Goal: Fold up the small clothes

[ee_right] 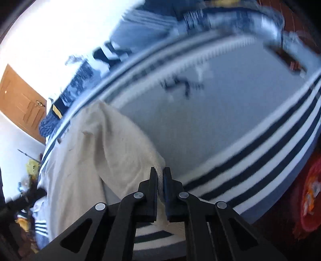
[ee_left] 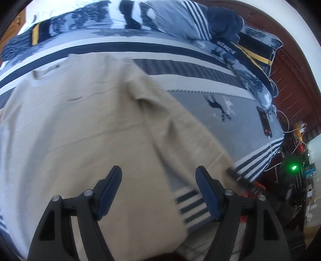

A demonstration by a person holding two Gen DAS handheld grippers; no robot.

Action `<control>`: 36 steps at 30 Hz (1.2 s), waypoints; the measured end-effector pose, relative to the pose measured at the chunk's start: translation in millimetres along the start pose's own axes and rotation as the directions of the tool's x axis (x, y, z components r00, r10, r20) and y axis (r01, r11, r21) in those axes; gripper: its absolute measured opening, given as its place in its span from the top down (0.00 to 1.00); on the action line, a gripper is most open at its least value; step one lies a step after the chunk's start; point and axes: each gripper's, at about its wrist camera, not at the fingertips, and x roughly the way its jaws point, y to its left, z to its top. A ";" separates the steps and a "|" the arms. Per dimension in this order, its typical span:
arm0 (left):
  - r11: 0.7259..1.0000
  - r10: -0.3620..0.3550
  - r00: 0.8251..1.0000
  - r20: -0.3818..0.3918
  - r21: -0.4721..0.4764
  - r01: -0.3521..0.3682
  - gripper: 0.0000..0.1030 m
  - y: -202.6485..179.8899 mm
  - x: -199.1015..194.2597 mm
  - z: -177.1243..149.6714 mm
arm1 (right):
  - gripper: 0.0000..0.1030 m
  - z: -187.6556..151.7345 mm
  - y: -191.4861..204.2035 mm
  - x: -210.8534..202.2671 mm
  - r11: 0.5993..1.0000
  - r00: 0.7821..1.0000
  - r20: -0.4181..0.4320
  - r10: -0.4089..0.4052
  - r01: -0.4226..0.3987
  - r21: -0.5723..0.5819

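A beige knit sweater (ee_left: pixel 80 124) lies spread on a grey, white and navy striped bedspread (ee_left: pixel 200 80). Its sleeve runs down to the right toward the bed edge. My left gripper (ee_left: pixel 159 172) is open and empty, hovering over the sweater's lower part with one finger over the body and one by the sleeve. My right gripper (ee_right: pixel 160 174) is shut on the sweater's sleeve cuff (ee_right: pixel 159 172) and holds it lifted above the bedspread (ee_right: pixel 220 124); the rest of the sweater (ee_right: pixel 96 152) drapes to the left.
Pillows and a dark garment (ee_left: pixel 222 18) lie at the head of the bed. A phone (ee_left: pixel 264 122) on a white cable lies near the bed's right edge. A dark red headboard (ee_left: pixel 291 84) and cluttered items stand at right. A brown door (ee_right: pixel 20 104) is at left.
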 end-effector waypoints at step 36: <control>0.967 -0.247 0.969 -0.032 -0.071 0.244 0.98 -47.6 -37.5 94.7 | 0.94 11.5 40.0 -101.0 0.872 0.845 0.216 0.489 -0.471 -0.132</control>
